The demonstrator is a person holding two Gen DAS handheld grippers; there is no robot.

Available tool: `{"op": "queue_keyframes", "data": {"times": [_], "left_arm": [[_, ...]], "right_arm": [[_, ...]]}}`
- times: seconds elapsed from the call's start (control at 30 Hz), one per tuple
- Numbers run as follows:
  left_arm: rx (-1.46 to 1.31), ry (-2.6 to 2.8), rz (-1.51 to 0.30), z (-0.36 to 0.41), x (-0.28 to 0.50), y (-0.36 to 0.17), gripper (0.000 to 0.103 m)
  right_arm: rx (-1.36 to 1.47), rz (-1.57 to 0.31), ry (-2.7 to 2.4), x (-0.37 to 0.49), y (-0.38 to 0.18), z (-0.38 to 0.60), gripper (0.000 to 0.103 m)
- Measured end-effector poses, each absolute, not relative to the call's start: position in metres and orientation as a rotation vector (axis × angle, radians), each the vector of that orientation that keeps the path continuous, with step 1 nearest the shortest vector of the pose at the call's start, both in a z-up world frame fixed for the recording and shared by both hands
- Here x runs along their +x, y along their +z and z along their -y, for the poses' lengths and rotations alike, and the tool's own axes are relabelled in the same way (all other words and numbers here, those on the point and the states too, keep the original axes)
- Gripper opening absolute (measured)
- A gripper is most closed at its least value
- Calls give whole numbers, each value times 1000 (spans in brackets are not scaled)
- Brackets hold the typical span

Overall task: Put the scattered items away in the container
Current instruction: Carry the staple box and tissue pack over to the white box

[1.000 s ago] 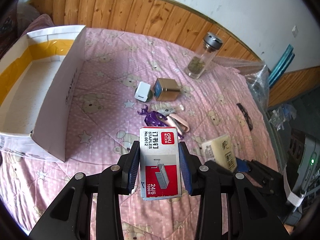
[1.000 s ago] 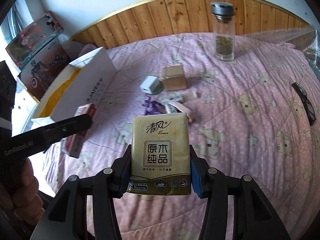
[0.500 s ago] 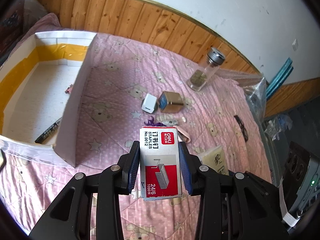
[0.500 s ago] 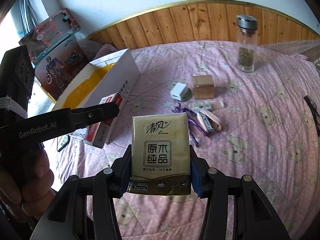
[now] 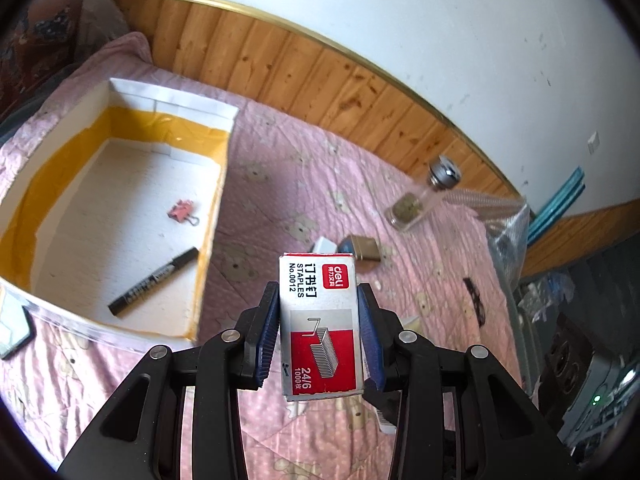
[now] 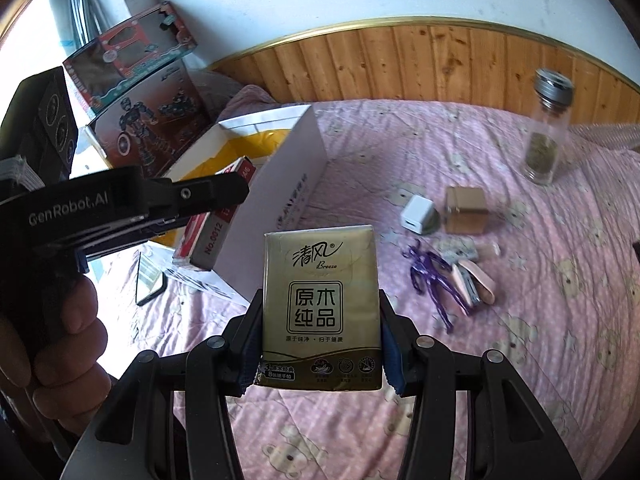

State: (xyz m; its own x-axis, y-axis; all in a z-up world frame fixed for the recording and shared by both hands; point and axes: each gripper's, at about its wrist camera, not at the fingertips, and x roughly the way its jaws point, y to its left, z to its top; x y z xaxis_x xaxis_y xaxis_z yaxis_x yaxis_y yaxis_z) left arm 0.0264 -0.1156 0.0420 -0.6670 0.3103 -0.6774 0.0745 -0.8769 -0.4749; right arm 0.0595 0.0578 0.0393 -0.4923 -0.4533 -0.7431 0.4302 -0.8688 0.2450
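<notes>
My left gripper [image 5: 319,334] is shut on a red and white staples box [image 5: 319,320], held just right of the white cardboard box [image 5: 218,200] with yellow tape inside. A black marker [image 5: 154,282] and a pink binder clip [image 5: 183,212] lie in the box. My right gripper [image 6: 320,336] is shut on a gold tissue pack [image 6: 320,304], held above the pink bedspread. In the right wrist view the left gripper [image 6: 208,196] holds the staples box [image 6: 216,224] at the white box's [image 6: 288,184] near corner.
On the bedspread lie a white charger [image 6: 416,214], a brown tin [image 6: 466,210], a purple ribbon [image 6: 430,280], a pink stapler [image 6: 474,282] and a glass bottle [image 6: 546,136]. A phone [image 6: 150,282] lies left of the box. Toy boxes [image 6: 132,92] stand behind.
Both grippers moved left toward the white box with their loads. The left gripper now looks down into the box, showing the marker and the clip.
</notes>
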Motion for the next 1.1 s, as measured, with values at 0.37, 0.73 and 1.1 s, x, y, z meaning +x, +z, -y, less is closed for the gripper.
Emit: {"op": "queue_keyframes", "data": {"times": [0.37,0.73,1.1], "left_arm": [[-1149,2722,804,168,25,62,39],[-1105,2829,888,229,20,68,39],[-1108,2856,910,255,10,69,39]], "right_arm": [[1153,-43,-2312,46,48,-22,51],[1119,-107,-2261,31,56,26,51],[1076,-158,-2212,10,71,75,51]]}}
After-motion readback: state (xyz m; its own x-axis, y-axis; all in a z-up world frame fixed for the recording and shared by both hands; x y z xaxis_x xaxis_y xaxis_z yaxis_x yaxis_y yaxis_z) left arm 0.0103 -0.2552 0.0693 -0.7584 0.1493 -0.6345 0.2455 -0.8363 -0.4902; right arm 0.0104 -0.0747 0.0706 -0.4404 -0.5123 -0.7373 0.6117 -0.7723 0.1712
